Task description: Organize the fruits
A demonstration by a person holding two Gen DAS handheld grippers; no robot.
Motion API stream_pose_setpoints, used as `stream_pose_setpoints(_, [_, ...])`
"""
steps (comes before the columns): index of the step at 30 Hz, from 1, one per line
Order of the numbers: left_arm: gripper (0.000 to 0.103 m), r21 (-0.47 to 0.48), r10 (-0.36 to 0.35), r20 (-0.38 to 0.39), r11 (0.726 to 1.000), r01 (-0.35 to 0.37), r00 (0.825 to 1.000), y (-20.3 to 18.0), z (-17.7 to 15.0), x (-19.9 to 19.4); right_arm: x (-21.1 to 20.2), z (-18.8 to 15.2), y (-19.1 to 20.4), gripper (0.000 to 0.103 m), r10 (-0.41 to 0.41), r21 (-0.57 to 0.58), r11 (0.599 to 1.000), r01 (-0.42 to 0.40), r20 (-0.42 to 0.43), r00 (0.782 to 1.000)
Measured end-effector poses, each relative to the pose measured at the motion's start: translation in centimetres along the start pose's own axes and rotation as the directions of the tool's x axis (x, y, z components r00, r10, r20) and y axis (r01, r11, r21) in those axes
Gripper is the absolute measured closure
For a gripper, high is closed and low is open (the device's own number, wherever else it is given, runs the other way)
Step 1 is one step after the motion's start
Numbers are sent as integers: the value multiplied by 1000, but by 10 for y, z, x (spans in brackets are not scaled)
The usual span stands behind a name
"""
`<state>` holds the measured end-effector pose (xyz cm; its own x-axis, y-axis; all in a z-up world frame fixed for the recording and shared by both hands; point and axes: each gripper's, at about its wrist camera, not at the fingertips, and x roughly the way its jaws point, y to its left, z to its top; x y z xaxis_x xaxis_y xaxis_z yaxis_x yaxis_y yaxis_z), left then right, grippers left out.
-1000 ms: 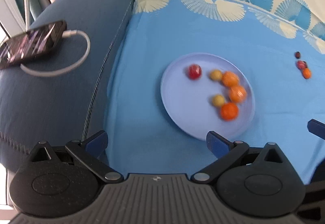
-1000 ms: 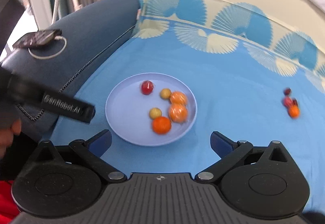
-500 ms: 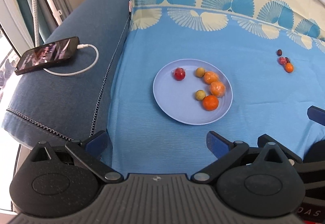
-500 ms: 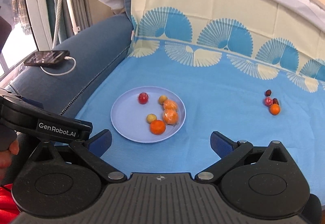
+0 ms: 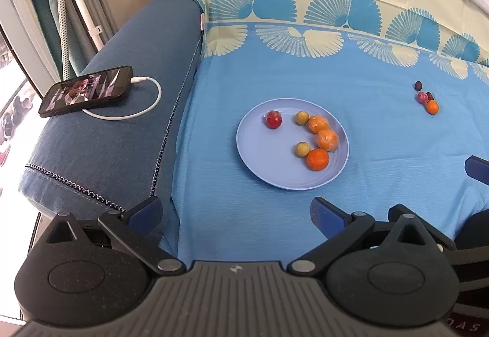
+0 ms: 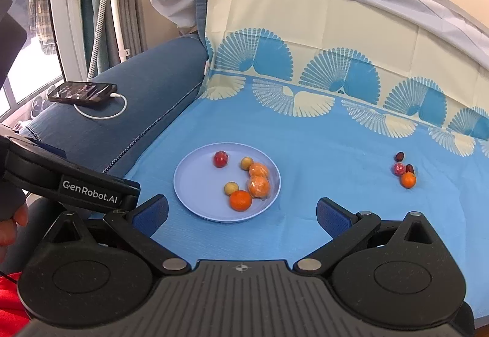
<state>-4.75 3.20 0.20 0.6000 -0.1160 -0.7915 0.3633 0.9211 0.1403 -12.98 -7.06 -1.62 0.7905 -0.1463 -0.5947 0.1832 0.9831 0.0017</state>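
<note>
You've pulled both grippers back, left gripper (image 5: pixel 235 213) and right gripper (image 6: pixel 241 213) released; six fruits fill the plate (image 6: pixel 195 190), four loose fruits (image 6: pixel 403 170) remain.

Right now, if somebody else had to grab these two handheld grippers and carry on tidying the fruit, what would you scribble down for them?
Left gripper: jaws open, holding nothing, hanging over the near edge of the blue cloth.
Right gripper: jaws open, holding nothing, just short of the plate.
Done: six fruits lie on the plate, namely a red one, two small yellow ones, two wrapped oranges and a bare orange.
Left: a loose cluster on the cloth to the right, a small orange, a pinkish fruit and two dark ones, likely bound for the plate.
</note>
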Motion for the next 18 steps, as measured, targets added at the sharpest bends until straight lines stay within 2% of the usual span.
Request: stream_pose_setpoints(18, [0, -10, 0, -21, 1000, 0, 1000, 5, -3, 6, 4, 0, 5, 1, 12, -23, 1000, -13, -17, 1000])
